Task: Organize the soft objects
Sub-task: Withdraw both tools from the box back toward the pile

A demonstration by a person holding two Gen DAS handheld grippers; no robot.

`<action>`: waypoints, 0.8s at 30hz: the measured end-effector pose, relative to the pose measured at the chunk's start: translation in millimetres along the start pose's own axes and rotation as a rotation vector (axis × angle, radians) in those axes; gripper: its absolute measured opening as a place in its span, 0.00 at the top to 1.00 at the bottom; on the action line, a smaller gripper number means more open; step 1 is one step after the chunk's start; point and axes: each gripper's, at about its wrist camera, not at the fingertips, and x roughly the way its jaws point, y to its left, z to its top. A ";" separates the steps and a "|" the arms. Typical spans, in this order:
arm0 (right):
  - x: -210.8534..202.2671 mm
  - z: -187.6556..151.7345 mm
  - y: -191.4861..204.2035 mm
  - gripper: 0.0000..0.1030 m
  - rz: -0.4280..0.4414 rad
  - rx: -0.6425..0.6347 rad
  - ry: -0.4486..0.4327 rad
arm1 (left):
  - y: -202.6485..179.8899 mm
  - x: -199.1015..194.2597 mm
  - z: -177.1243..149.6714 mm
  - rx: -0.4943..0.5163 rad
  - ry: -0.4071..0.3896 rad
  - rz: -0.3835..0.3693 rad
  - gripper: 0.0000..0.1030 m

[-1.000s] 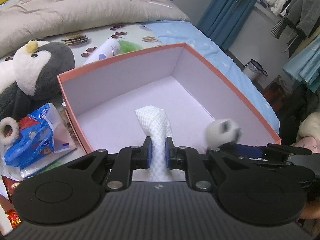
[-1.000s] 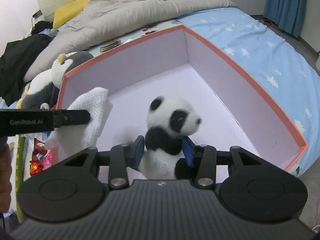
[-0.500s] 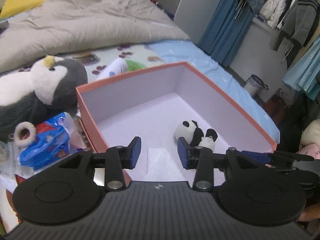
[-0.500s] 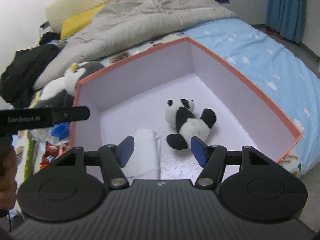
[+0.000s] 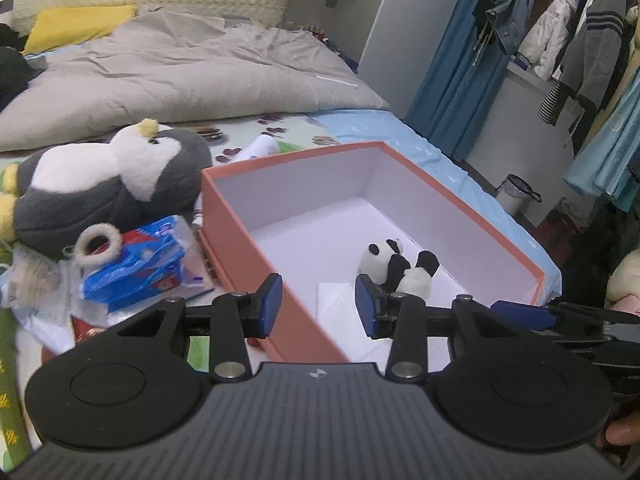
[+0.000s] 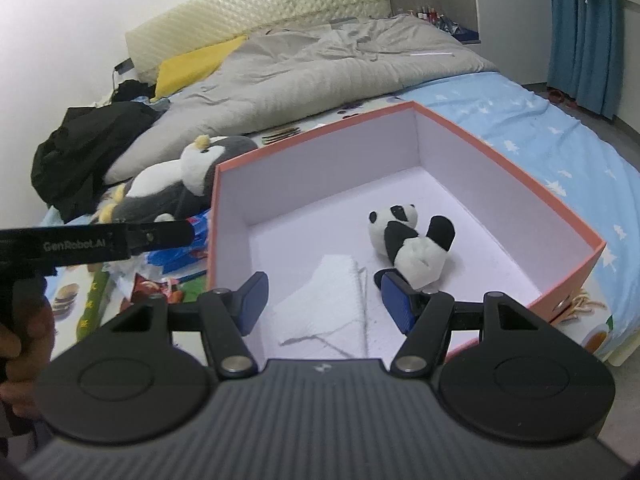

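Note:
An orange box [image 5: 236, 216] [image 6: 500, 152] with a pale lilac inside sits on the bed. In it lie a small panda plush [image 5: 396, 268] [image 6: 412, 240] and a white cloth [image 5: 340, 308] [image 6: 332, 304]. My left gripper [image 5: 318, 304] is open and empty, drawn back above the box's near left wall. Behind the near wall my right gripper [image 6: 324, 304] hangs open and empty too, apart from both items. A big penguin plush [image 5: 112, 184] [image 6: 188, 184] lies left of the box.
A blue tissue pack [image 5: 136, 264], a fluffy ring [image 5: 98, 240] and wrappers lie left of the box. A grey duvet [image 5: 180, 68] covers the far bed, with a black garment [image 6: 88, 148] at its left. Clothes hang at the right [image 5: 592, 40].
The left gripper let go of the white cloth and the right let go of the panda; both now lie in the box. Both grippers opened and drew back and upward.

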 end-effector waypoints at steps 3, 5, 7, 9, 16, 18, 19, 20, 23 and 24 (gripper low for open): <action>-7.4 -5.8 5.8 0.37 0.014 -0.003 -0.019 | 3.6 -10.7 -10.0 -0.013 -0.007 0.009 0.55; -12.4 -8.8 10.0 0.37 0.027 -0.008 -0.027 | 6.5 -17.4 -16.6 -0.028 -0.010 0.012 0.55; -17.2 -11.4 15.7 0.37 0.036 -0.017 -0.039 | 9.2 -24.0 -23.7 -0.036 -0.017 0.018 0.55; -21.5 -14.4 20.7 0.37 0.044 -0.025 -0.050 | 10.1 -28.7 -32.3 -0.032 -0.026 0.038 0.55; -34.3 -33.1 32.1 0.37 0.084 -0.031 -0.041 | 20.0 -45.7 -64.7 -0.046 -0.017 0.074 0.55; -37.4 -40.0 34.5 0.37 0.085 -0.034 -0.037 | 21.4 -52.9 -72.8 -0.045 -0.013 0.075 0.55; -38.4 -43.3 36.1 0.37 0.086 -0.038 -0.035 | 22.2 -55.3 -74.9 -0.041 -0.010 0.077 0.55; -38.9 -46.5 38.3 0.37 0.087 -0.044 -0.034 | 23.5 -59.5 -77.7 -0.038 -0.012 0.081 0.55; -41.6 -55.7 44.0 0.37 0.084 -0.063 -0.031 | 27.1 -70.9 -84.0 -0.047 -0.015 0.082 0.55; -43.0 -57.5 45.5 0.37 0.083 -0.065 -0.032 | 28.6 -74.9 -85.9 -0.050 -0.016 0.081 0.55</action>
